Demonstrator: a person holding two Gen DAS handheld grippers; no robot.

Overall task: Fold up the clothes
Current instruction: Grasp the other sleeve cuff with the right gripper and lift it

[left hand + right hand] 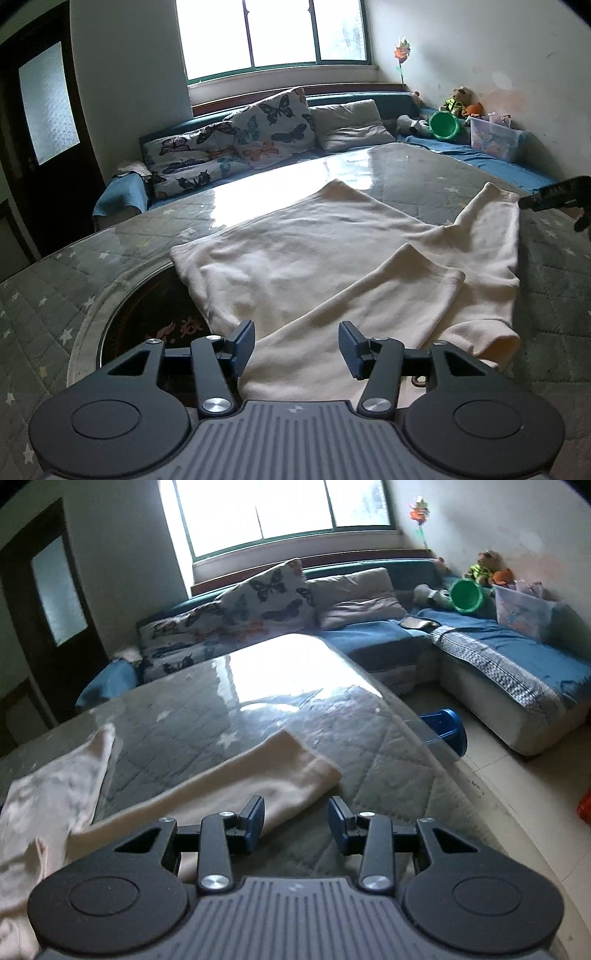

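Soft matt cream garment (332,251); glossy clear film over quilted table cover (258,701).

Bright window (273,31) backlight, tabletop (258,192) glare, fisheye-bent edges, right view blurred

No readable text, label or number shows anywhere.

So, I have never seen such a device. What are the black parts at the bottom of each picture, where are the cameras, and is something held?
No robot arm here: a person holds a two-finger gripper in each hand, each carrying a camera looking along its fingers. One picture comes from the left gripper, the other from the right gripper. A cream garment lies spread on the table, which has a quilted cover under a clear sheet. Both grippers stand open above the cloth; nothing is held. Behind is a sofa with butterfly cushions.
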